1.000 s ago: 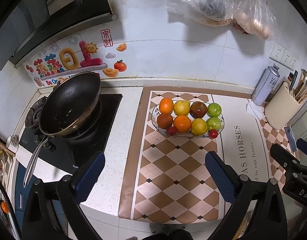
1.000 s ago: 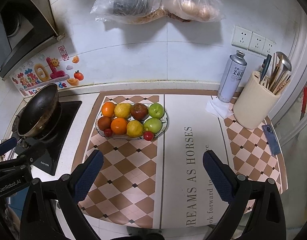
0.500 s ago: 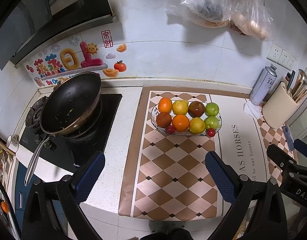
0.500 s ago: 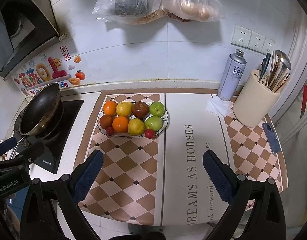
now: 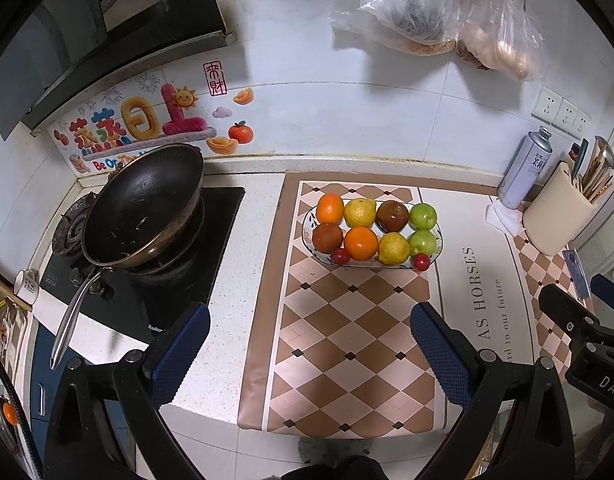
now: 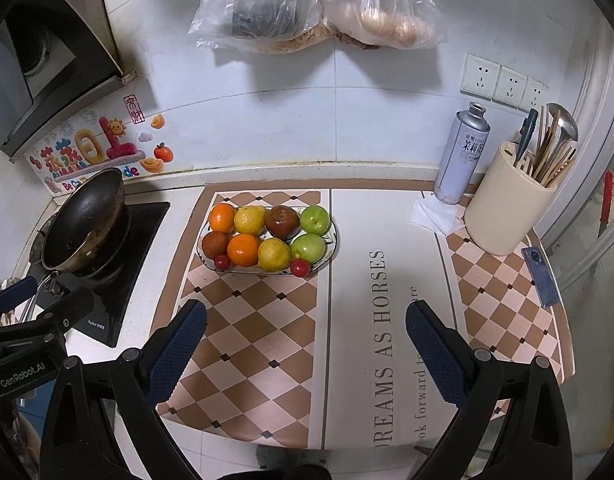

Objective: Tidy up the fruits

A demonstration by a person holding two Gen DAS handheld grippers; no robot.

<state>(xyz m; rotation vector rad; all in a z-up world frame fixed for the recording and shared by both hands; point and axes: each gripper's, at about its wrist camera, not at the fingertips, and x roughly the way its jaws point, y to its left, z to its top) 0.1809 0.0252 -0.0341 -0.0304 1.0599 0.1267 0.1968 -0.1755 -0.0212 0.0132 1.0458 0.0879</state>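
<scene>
Both your grippers, left and right, hang wide open and empty over the mat's near edge; fruit plate lies ahead, long axis crosswise, left-of-centre for right, slightly right for left.

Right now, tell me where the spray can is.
The spray can stands at the counter's back right in both views, between the fruit plate and the utensil holder.

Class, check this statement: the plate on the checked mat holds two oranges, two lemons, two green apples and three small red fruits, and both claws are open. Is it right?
Not quite. The plate holds two small red fruits, not three, as the right wrist view shows. The rest stands: both the left claw and right claw are open.
</scene>
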